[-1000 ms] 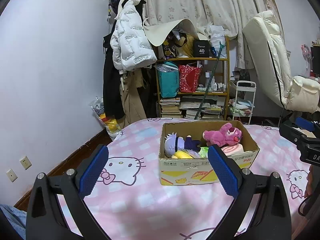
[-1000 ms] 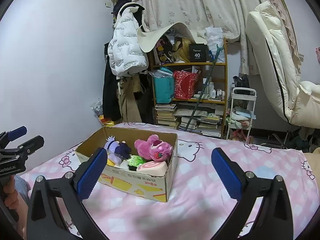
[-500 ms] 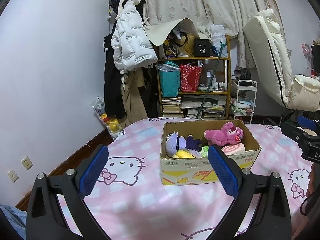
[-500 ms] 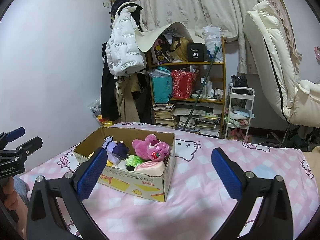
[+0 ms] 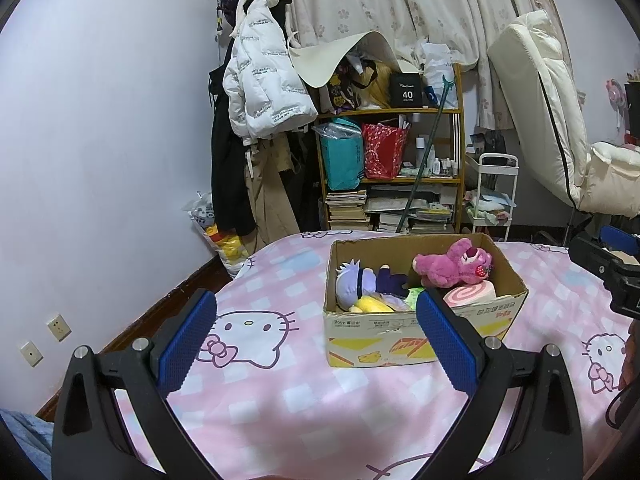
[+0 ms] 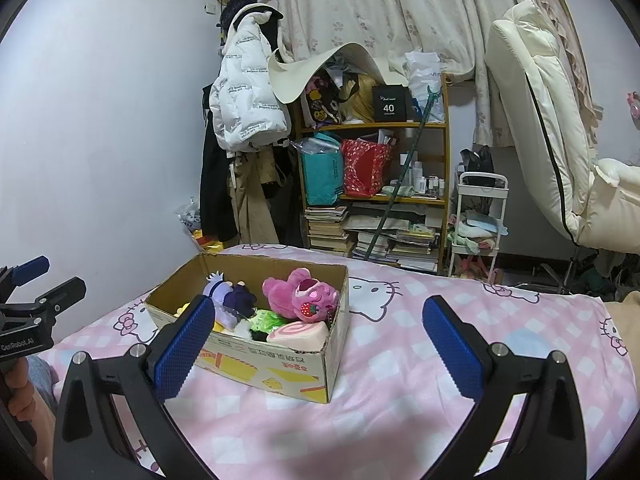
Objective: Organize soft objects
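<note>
Cardboard box point(image 6: 280, 364) of plush, wooden shelf point(image 6: 372, 196) behind

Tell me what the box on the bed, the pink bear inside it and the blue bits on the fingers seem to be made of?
The box looks like plain corrugated cardboard: matte brown walls, printed front. The pink bear looks like fuzzy plush fabric with a soft, slumped shape. The blue pads look like rubber or soft plastic with a fine ribbed grip texture; which one is unclear.

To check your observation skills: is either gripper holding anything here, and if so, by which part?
Nothing is held. The left gripper and right gripper are both open and empty above the pink checked bedspread, short of the cardboard box of plush toys.
</note>
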Action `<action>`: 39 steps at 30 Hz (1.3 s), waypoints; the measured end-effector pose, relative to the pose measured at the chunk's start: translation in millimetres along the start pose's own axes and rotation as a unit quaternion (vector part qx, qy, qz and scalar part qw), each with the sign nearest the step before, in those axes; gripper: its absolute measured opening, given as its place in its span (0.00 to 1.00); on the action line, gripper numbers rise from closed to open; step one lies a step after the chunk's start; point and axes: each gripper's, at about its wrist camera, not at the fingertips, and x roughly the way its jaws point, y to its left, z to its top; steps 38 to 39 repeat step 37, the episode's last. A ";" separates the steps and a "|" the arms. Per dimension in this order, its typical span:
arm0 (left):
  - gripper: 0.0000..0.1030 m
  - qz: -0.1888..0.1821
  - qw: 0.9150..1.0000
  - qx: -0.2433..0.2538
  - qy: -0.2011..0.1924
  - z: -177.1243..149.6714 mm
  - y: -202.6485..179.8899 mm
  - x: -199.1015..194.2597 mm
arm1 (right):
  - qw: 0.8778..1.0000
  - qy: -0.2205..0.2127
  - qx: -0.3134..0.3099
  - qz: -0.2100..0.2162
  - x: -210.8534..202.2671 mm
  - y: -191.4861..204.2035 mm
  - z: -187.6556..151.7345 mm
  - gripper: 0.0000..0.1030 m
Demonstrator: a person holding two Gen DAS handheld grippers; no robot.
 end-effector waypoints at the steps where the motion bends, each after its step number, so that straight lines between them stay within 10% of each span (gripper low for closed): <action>1: 0.96 0.000 1.000 0.000 0.001 -0.4 0.6 0.1 | 1.000 0.000 0.000 0.000 0.1 -0.2 -0.3 1.00; 39: 0.96 0.013 1.000 0.002 0.003 -2.6 5.5 -0.9 | 1.000 0.003 0.002 -0.001 -0.5 -2.6 0.4 1.00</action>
